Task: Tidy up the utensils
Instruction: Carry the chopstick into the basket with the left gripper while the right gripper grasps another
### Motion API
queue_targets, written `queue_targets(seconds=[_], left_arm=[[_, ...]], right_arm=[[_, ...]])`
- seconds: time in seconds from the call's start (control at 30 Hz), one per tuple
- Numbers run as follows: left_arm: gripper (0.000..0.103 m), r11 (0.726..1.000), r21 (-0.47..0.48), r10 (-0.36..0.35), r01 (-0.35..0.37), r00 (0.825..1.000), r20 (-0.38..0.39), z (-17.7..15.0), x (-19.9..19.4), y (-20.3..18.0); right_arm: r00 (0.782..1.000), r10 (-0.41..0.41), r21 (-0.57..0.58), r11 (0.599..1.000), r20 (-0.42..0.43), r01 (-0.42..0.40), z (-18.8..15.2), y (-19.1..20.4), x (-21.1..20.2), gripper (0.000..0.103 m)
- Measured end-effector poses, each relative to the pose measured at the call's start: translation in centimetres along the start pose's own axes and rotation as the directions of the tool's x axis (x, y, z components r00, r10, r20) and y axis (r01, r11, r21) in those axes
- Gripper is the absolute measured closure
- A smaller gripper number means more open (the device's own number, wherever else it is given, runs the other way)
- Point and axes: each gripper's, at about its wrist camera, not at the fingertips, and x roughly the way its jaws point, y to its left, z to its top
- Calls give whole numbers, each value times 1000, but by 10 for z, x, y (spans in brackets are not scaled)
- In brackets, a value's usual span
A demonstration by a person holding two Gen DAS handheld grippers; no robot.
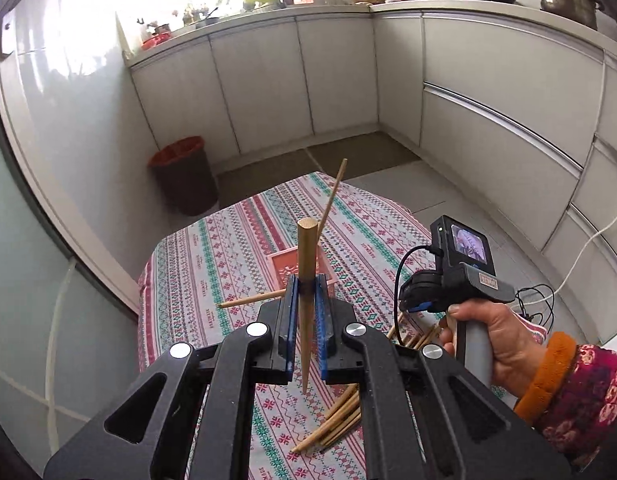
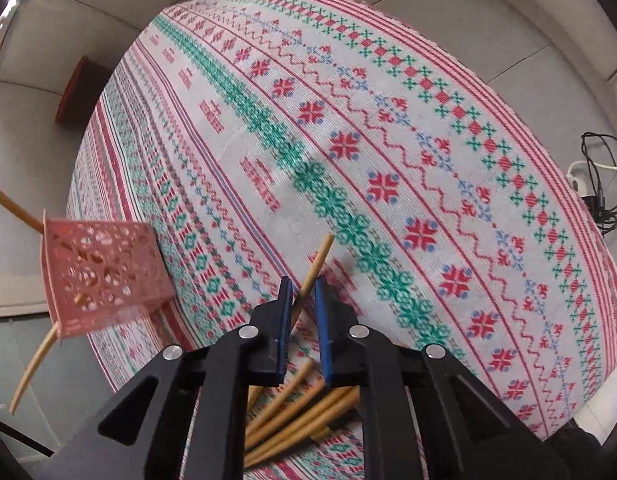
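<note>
My left gripper [image 1: 307, 285] is shut on a wooden chopstick [image 1: 307, 264] and holds it upright above the table, just in front of the pink perforated holder [image 1: 286, 268]. A chopstick [image 1: 333, 196] stands tilted in the holder, and another [image 1: 250, 300] sticks out to the left by its base. My right gripper [image 2: 303, 286] is over a pile of loose chopsticks [image 2: 292, 416] on the patterned tablecloth [image 2: 348, 140], shut on one chopstick [image 2: 314, 272] from the pile. The holder also shows in the right wrist view [image 2: 102, 276], at the left. The right gripper also shows in the left wrist view [image 1: 414, 294].
A red-lined dark bin [image 1: 184, 176] stands on the floor beyond the table by the white cabinets [image 1: 300, 80]. Cables and a power strip [image 2: 596, 188] lie on the floor to the right of the table. The table edge drops off on the left and far sides.
</note>
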Motion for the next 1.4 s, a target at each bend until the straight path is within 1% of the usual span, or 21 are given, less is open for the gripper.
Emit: queue_targets(seconds=[0.1,0.17,0.27,0.37,0.5,0.63,0.73,0.8,0.87,0.9,1.0,1.07,1.13,1.2,1.27,1.3,1.37,1.4], left_arm=[[95,1000,-19,4,-4,1000,10,1,-5,6],[95,999,-38,7,-6,1000,25,2,-10,12],[95,998,-68,12,-9,999,47,4,-17,20],[95,995,-98,10,-3,998,66,8,-25,26],[96,991,-136,3,10,996,91,18,-34,30],[95,983,-180,-11,31,994,113,31,-41,35],[95,973,-225,-10,42,990,138,44,-42,40],[96,965,-258,-9,51,987,161,54,-42,44],[95,955,-290,-9,63,983,184,63,-38,48],[95,950,-307,-3,65,980,198,68,-35,49],[95,937,-346,43,39,973,226,79,-20,53],[95,930,-367,77,12,971,226,81,-4,53],[95,930,-365,111,-26,970,215,82,18,51],[94,935,-353,117,-48,977,179,80,37,49],[92,931,-363,93,-30,983,157,74,54,52],[85,932,-361,78,-24,988,135,71,62,53],[78,923,-386,67,-9,988,138,69,60,60],[77,917,-399,68,-3,987,148,70,54,65]], right_arm=[[999,47,-1,999,26,-47,3,2,-6,94],[994,95,-25,995,58,-94,1,7,-24,94],[985,140,-88,987,96,-131,-9,18,-58,95],[978,163,-160,977,132,-141,-21,30,-91,96],[960,201,-277,950,193,-143,-46,44,-148,97],[943,225,-347,929,245,-132,-56,49,-195,97],[917,256,-378,917,308,-129,-59,50,-235,97],[893,279,-385,913,353,-133,-59,50,-260,97],[858,323,-394,906,400,-157,-57,52,-288,97],[845,338,-399,902,415,-165,-57,52,-297,97],[801,392,-415,888,453,-199,-53,58,-317,97],[787,410,-422,882,461,-212,-48,63,-318,97],[787,418,-430,876,455,-217,-45,69,-312,97],[795,420,-438,872,439,-219,-42,75,-300,97],[800,416,-446,870,432,-211,-41,80,-287,97],[809,407,-454,868,423,-200,-39,86,-279,97],[816,399,-472,863,419,-180,-37,96,-266,97],[818,389,-478,863,424,-163,-37,100,-261,97]])
